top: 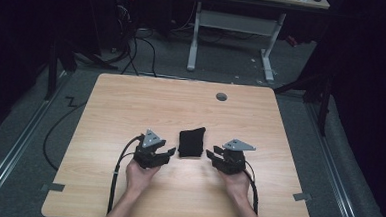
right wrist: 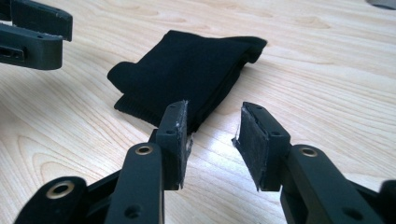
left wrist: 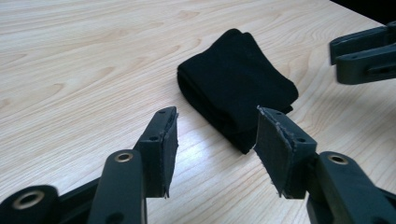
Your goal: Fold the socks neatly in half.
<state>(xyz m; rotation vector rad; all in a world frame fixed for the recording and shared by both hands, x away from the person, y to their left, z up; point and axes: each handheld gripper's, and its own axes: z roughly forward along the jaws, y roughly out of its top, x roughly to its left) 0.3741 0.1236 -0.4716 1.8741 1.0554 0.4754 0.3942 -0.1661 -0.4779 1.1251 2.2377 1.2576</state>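
A folded black cloth [top: 191, 142] lies flat on the wooden table [top: 131, 100], a little in front of the middle. My left gripper [top: 169, 152] hovers just left of it, open, jaws pointed at the cloth. My right gripper [top: 209, 154] mirrors it on the right side, also open. In the left gripper view the cloth [left wrist: 236, 84] lies just beyond my left gripper [left wrist: 217, 113], nothing between the pads, and the right gripper's jaws [left wrist: 364, 53] show at the upper right. In the right gripper view the cloth [right wrist: 187, 74] sits ahead of my right gripper [right wrist: 215, 106], apart from it.
A round cable hole [top: 221, 96] is near the table's far edge. Beyond the table stand a white desk frame [top: 194, 38] and floor cables [top: 134, 50]. Grey tape marks [top: 52, 187] lie on the table's front corners. Cables trail from both grippers toward the front edge.
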